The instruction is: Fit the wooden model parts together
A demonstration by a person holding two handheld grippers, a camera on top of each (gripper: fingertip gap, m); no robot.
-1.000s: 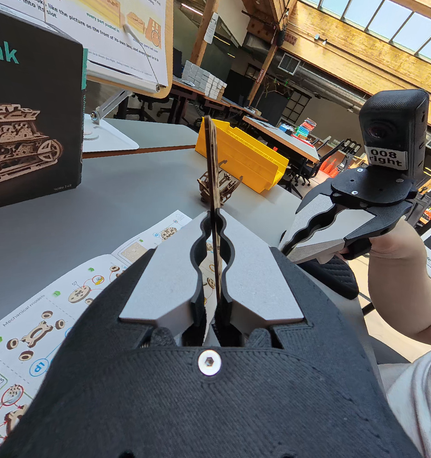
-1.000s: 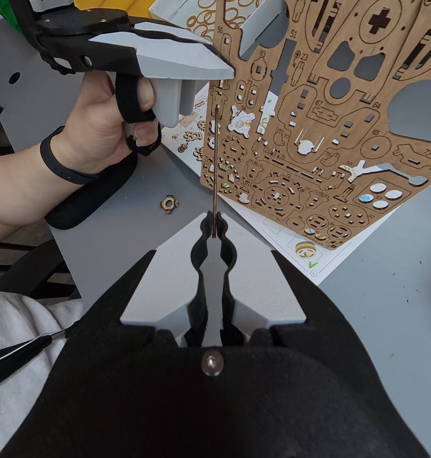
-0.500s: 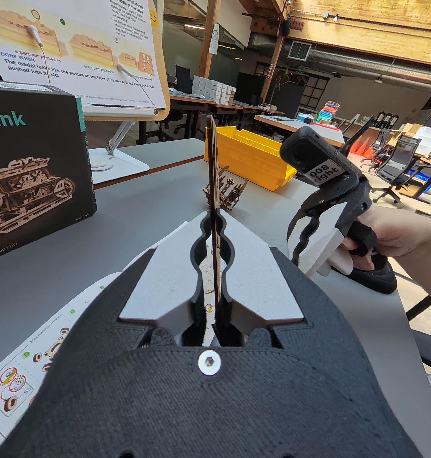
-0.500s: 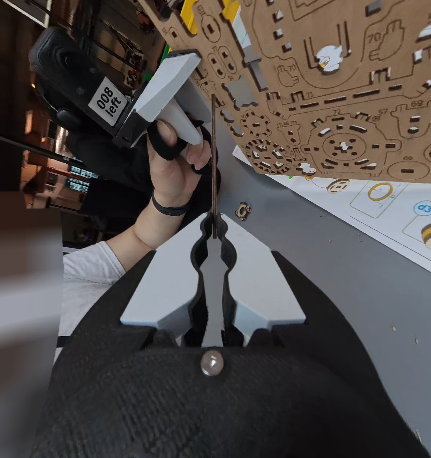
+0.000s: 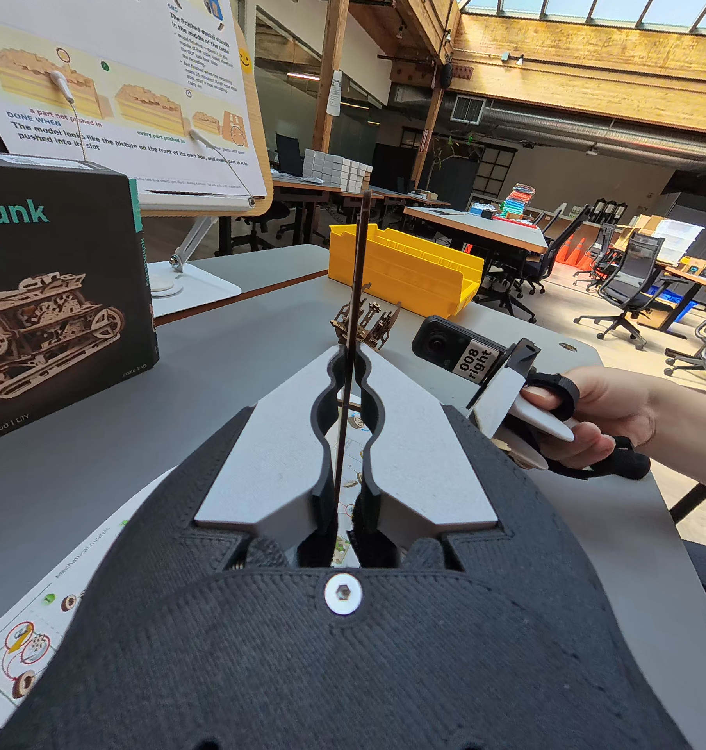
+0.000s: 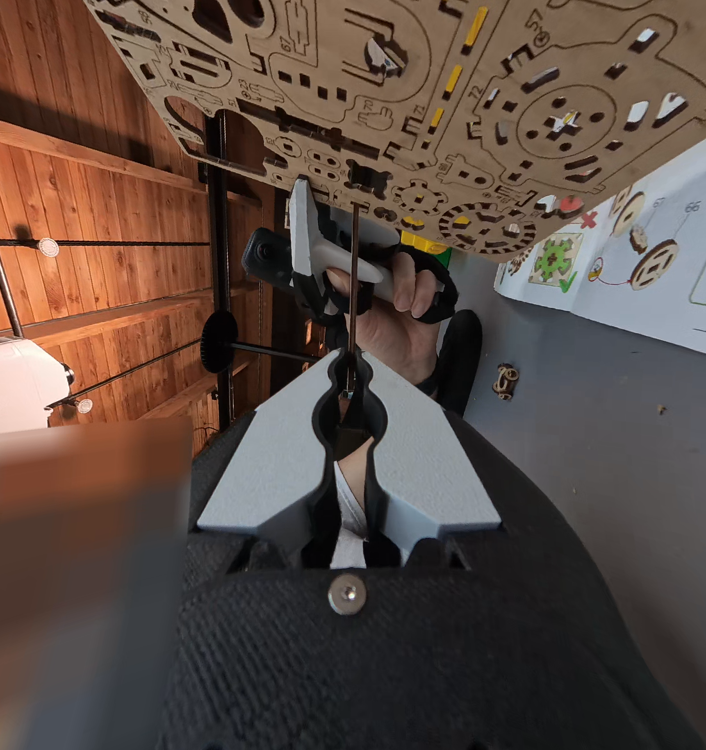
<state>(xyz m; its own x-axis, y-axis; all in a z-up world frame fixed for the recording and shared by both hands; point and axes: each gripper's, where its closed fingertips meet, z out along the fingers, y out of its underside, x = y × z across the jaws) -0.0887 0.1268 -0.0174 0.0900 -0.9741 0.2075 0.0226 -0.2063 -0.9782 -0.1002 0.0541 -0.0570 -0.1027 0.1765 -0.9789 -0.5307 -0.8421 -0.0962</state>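
The left gripper (image 5: 346,357) clamps the wooden parts sheet (image 5: 357,284) edge-on above the desk (image 5: 229,365). The right gripper (image 6: 349,359) pinches a thin wooden piece (image 6: 354,276). A half-built model (image 5: 369,322), yellow bin (image 5: 408,268) and box (image 5: 55,280) lie beyond.

Big wooden sheet (image 6: 384,81): thin, light brown, full of cut-out shapes and holes, some spots already empty. Held up in air, not flat on bench. From left wrist view it shows edge-on (image 5: 357,284), like thin dark line standing up.

Thin wooden piece (image 6: 354,280): dark, narrow, seen edge-on, points up at sheet's lower edge; cannot tell if touching.

Small part-built wooden model (image 5: 365,324): brown, spiky bits up, stands on grey bench (image 5: 229,365).

Tiny wooden ring part (image 6: 505,380): lies alone on bench.
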